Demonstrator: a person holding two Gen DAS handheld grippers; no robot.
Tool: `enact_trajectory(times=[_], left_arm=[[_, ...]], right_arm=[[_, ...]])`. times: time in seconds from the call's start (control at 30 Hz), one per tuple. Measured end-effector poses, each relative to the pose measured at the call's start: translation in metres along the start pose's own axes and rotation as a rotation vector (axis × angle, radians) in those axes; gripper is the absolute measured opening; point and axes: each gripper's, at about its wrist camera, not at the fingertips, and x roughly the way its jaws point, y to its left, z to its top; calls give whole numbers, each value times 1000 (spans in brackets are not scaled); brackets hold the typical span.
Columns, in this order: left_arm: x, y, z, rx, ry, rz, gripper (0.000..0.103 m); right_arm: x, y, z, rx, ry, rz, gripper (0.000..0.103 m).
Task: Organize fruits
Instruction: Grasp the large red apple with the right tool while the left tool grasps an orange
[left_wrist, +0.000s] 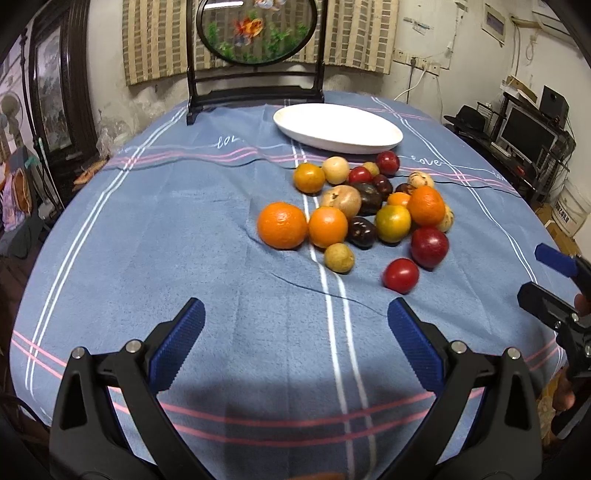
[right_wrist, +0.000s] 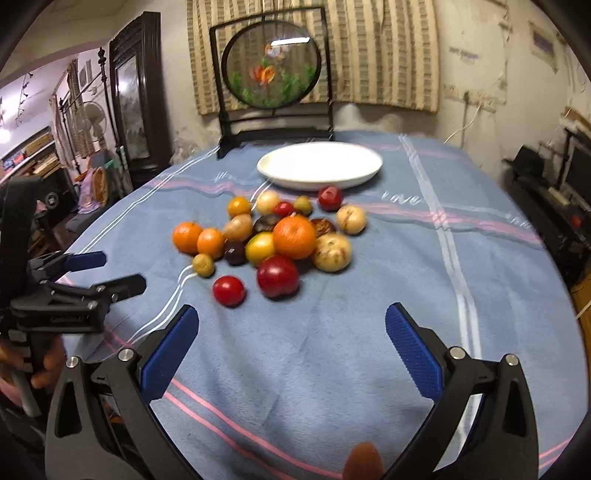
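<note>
We see the fruit (left_wrist: 364, 206) heaped on the blue striped tablecloth (left_wrist: 184, 240), just before the white oval plate (left_wrist: 338, 127), which holds nothing. Our left gripper (left_wrist: 295, 332) and right gripper (right_wrist: 291, 332) hover with fingers spread apart. Only the right view shows a floor fan (right_wrist: 94, 118).

Both wrist cams low over table, facing fruit pile (left_wrist: 369, 206) & plate (right_wrist: 320, 165).

Fruit pile (right_wrist: 273, 240) lies near white plate (right_wrist: 320, 165) on blue tablecloth (right_wrist: 369, 314).
</note>
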Motion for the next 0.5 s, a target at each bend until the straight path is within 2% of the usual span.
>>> enact_trajectory(times=[0.1, 0.2, 0.27, 0.37, 0.47, 0.5], left_arm=[[10, 8, 4, -7, 12, -5, 101], [18, 17, 7, -4, -17, 16, 101], [22, 24, 9, -10, -28, 23, 101], [30, 32, 11, -23, -27, 10, 101], [35, 36, 11, -26, -34, -2, 101], [35, 36, 11, -26, -33, -9, 101]], right_arm=[[13, -6, 8, 55, 71, -26, 102], [27, -6, 10, 48, 106, 3, 102], [31, -5, 11, 41, 100, 0, 96], [45, -5, 15, 43, 126, 13, 81], [61, -5, 19, 46, 163, 6, 78], [65, -4, 20, 47, 169, 9, 75]])
